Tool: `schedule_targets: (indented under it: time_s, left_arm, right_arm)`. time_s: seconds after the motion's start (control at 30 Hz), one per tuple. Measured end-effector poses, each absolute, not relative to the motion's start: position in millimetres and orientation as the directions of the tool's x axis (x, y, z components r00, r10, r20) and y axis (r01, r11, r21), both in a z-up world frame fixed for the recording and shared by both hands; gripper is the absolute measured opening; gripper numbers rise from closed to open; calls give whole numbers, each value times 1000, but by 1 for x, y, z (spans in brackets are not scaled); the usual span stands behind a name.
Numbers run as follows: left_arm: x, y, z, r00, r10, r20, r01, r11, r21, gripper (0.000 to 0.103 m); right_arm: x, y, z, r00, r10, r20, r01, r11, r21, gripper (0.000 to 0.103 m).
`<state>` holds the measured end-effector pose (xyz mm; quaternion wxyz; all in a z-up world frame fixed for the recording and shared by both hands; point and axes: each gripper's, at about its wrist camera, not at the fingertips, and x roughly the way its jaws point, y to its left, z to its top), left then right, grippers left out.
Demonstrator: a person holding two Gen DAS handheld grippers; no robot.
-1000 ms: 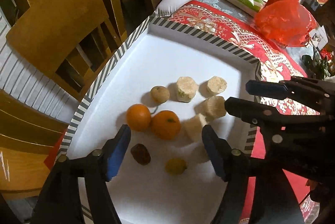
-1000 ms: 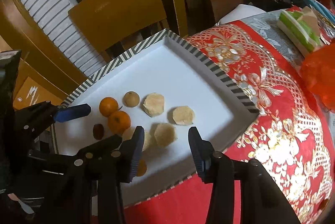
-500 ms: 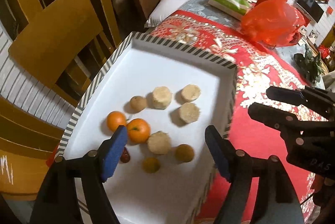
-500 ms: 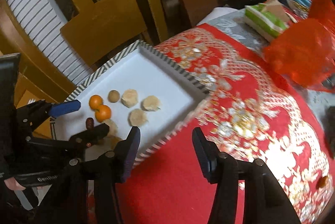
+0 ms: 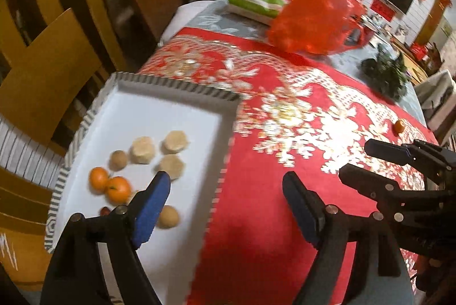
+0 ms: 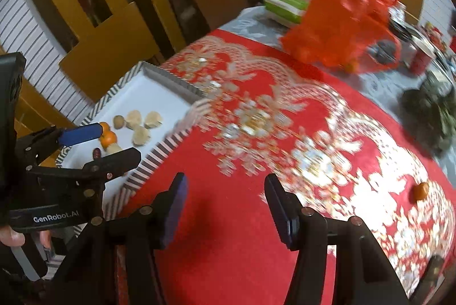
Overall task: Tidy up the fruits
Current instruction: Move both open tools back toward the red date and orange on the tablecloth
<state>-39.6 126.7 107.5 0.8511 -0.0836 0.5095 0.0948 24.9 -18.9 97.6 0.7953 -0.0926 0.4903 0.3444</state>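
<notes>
While both grippers are hanging empty over the red tablecloth (image 5: 256,219), the step in hand looks like a reach for the next loose fruit, not a placement.

Left gripper (image 5: 226,205): fingers spread wide, nothing between them. White tray (image 5: 159,117) is sitting under and beyond its left finger, holding two oranges (image 5: 109,186), several pale round pieces (image 5: 155,149) and a few small brownish fruits; a yellowish one (image 5: 168,216) is lying just beside that left fingertip.

Right gripper (image 6: 225,205): fingers also spread wide, nothing held, bare cloth between them. Stray small orange (image 6: 421,191) is lying on the cloth well off to the outside of its right finger, apart from everything else. Same fruit is showing far right in the left view (image 5: 399,126).

Judgement: the stray orange is the remaining target. Next move is calling for swinging the right gripper rightward until the orange sits between the fingers, dropping low, then closing gently since it's round and will roll. Frames are motion-blurred, so finer detail I can't tell.
</notes>
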Motion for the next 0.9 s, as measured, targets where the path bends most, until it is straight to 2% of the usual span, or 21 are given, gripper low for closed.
schedule_targets:
  time_s: [0.9]
  left_arm:
    - [12,-61,63,364,-114,-924,84,992,-90,80]
  right_arm:
    - [8,-240,59,331,260,-907,-309,938,156,64]
